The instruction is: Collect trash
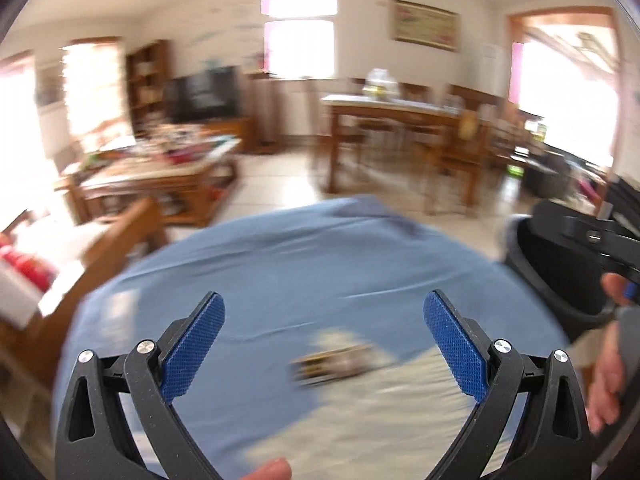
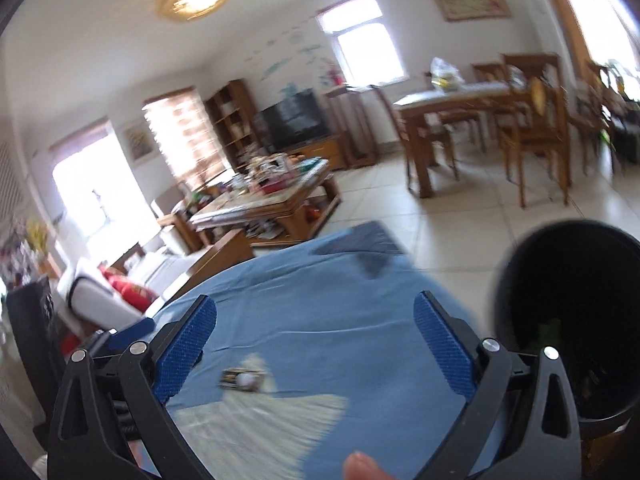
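Observation:
A small crumpled wrapper (image 1: 332, 364), dark with yellow and white, lies on the blue cloth (image 1: 300, 272) that covers a table, at the edge of a white cloth (image 1: 360, 420). My left gripper (image 1: 324, 312) is open and empty above the cloth, with the wrapper between and below its fingers. In the right wrist view the wrapper (image 2: 242, 380) lies on the blue cloth (image 2: 320, 300) low and to the left. My right gripper (image 2: 314, 320) is open and empty. A black bin (image 2: 568, 320) stands at the table's right side; it also shows in the left wrist view (image 1: 560, 264). Both views are blurred.
Beyond the table are a cluttered wooden coffee table (image 2: 272, 200), a TV on a stand (image 2: 294, 122), a dining table with chairs (image 2: 480, 120) and a tiled floor (image 2: 440, 232). A sofa with a red cushion (image 2: 124, 288) stands at the left.

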`<state>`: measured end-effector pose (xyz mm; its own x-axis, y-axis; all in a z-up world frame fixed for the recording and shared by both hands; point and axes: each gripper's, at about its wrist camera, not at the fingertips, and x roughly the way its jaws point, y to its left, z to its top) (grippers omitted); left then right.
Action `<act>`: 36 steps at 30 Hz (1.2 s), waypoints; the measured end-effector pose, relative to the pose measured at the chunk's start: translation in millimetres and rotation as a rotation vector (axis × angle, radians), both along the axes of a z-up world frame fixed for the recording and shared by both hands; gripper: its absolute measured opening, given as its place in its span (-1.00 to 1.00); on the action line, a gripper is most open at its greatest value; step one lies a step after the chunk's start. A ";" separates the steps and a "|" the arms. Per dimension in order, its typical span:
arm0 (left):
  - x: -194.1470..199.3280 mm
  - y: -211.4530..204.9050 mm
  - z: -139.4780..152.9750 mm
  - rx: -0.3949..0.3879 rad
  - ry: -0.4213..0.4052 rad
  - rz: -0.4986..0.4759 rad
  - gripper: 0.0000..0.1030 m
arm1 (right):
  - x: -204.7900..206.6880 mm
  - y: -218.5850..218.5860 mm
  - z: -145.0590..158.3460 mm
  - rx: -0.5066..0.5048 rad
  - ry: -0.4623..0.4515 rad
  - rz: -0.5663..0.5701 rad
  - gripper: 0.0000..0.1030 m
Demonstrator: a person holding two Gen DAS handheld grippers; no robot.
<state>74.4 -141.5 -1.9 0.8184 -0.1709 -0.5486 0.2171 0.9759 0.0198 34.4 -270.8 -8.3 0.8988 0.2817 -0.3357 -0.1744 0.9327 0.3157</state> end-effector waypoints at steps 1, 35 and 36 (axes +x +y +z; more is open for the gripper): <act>-3.9 19.2 -1.3 0.006 -0.007 0.051 0.90 | -0.9 12.2 1.6 -0.019 -0.016 0.004 0.90; 1.7 110.6 -13.2 -0.086 -0.013 0.289 0.90 | 1.4 84.9 -12.3 -0.221 -0.100 0.028 0.90; 1.2 110.6 -13.0 -0.089 -0.016 0.287 0.90 | 1.6 84.6 -13.2 -0.215 -0.094 0.031 0.90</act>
<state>75.7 -30.9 -14.9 0.8488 0.0223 -0.5282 -0.0680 0.9954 -0.0673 36.0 -186.2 -21.5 0.9209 0.2409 -0.3064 -0.2232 0.9704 0.0919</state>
